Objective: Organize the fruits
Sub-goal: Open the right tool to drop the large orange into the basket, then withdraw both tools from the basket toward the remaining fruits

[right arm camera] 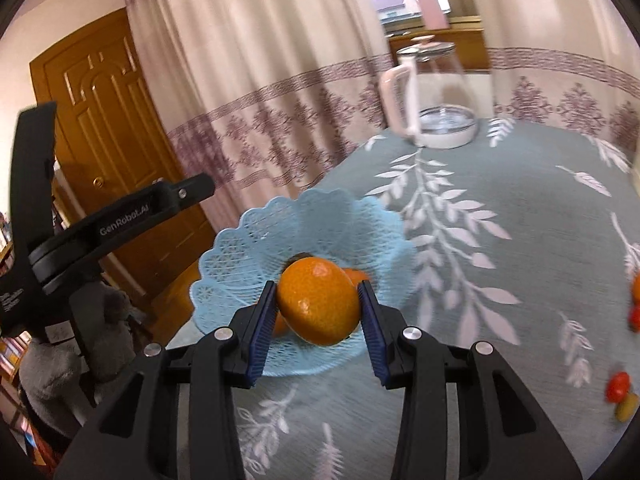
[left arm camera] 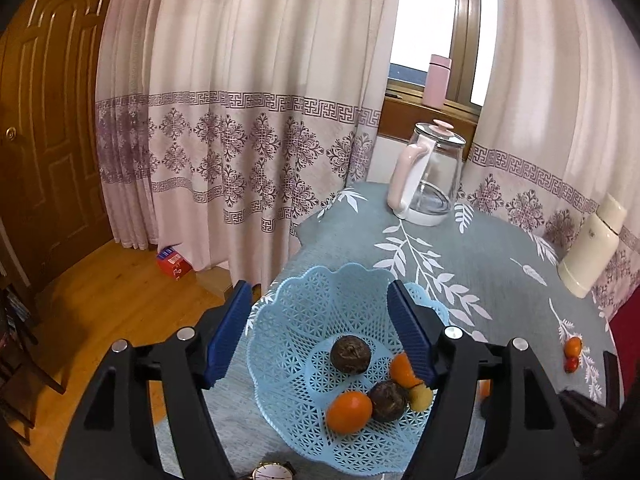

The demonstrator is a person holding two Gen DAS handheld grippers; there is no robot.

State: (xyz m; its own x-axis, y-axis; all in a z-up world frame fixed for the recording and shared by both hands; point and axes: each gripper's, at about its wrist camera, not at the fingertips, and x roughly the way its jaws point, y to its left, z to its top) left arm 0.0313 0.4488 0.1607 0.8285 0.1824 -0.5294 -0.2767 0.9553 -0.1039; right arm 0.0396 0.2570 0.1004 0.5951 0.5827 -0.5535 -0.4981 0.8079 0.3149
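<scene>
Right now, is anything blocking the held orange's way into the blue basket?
Nothing visible does. The right gripper holds the orange at the blue basket with open space ahead. The left gripper hovers open over it, off to the side.

Daylight from the overexposed window (left arm camera: 424, 16) lights both views softly. Fisheye bending and dark vignetting mark the corners. The right wrist view is motion-blurred toward the worktop's (right arm camera: 520, 208) far edge.
</scene>
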